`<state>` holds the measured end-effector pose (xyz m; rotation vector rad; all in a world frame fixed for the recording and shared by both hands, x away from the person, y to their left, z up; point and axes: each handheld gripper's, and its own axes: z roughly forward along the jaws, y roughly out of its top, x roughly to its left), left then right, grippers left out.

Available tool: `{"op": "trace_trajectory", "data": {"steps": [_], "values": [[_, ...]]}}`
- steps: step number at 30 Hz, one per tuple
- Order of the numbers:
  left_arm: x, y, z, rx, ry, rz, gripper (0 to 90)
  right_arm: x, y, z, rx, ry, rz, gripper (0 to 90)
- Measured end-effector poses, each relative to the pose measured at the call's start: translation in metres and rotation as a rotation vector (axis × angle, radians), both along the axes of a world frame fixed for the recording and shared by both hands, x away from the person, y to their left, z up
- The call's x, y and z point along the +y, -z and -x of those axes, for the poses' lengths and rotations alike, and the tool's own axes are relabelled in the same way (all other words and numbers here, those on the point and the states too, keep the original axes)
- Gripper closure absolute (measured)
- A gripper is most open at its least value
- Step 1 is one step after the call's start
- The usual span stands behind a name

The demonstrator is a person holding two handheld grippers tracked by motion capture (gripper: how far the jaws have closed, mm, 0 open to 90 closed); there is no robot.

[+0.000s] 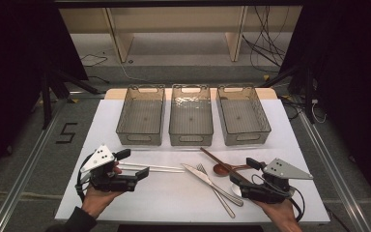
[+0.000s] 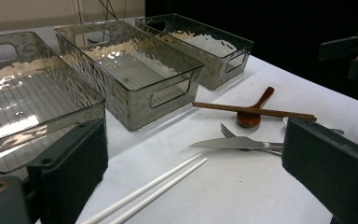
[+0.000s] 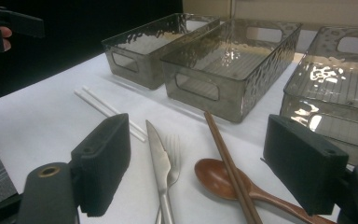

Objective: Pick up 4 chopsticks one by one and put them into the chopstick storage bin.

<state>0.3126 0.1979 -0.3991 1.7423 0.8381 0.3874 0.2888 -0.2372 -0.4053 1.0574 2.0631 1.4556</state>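
Chopsticks [image 1: 157, 168] white – two; bins [image 1: 191, 121] three; knife [image 1: 211, 184], fork [image 1: 216, 190] one each.

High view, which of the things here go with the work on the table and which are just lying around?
In the job:
three clear grey plastic bins
white chopsticks
steel knife
steel fork
brown wooden spoon
brown wooden chopsticks
left gripper, open
right gripper, open

Lying about:
black cables on the floor
wooden shelf unit
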Motion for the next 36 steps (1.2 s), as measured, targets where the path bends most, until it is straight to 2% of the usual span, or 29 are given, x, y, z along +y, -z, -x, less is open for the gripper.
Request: {"op": "trace_trajectory", "data": {"steps": [11,18,20,21,26,27,28,32,33,34,36], "values": [[0.0,0.0,0.0,-0.002,-0.001,-0.005,6.2,-0.001,-0.002,-0.002,0.009,0.005,0.019,25.4],[-0.001,0.0,0.0,-0.002,-0.004,-0.01,6.2,-0.005,-0.017,-0.01,0.022,-0.017,0.037,27.9],[0.0,0.0,0.0,-0.001,-0.006,-0.008,6.2,-0.005,-0.02,-0.013,0.026,-0.027,0.069,28.5],[0.0,0.0,-0.001,-0.002,-0.006,-0.008,6.2,-0.005,-0.02,-0.013,0.026,-0.027,0.069,28.5],[-0.001,0.0,-0.001,-0.004,-0.003,-0.013,6.2,-0.003,-0.03,-0.027,0.058,-0.058,0.145,29.4],[-0.001,0.0,-0.001,-0.004,-0.003,-0.013,6.2,-0.003,-0.03,-0.027,0.058,-0.058,0.145,29.4],[-0.001,0.0,-0.001,-0.005,-0.002,-0.012,6.2,-0.003,-0.031,-0.034,0.09,-0.071,0.173,29.4],[0.0,0.0,-0.001,-0.005,-0.005,-0.009,6.2,-0.006,-0.03,-0.048,0.144,-0.068,0.232,29.7],[0.0,-0.001,-0.001,-0.005,-0.005,-0.009,6.2,-0.006,-0.03,-0.048,0.144,-0.068,0.232,29.7],[0.001,-0.001,-0.001,-0.006,-0.005,-0.009,6.2,-0.007,-0.028,-0.054,0.169,-0.072,0.266,31.9],[0.0,-0.001,-0.001,-0.008,-0.003,-0.007,6.2,-0.009,-0.025,-0.059,0.189,-0.078,0.296,33.2]]}}
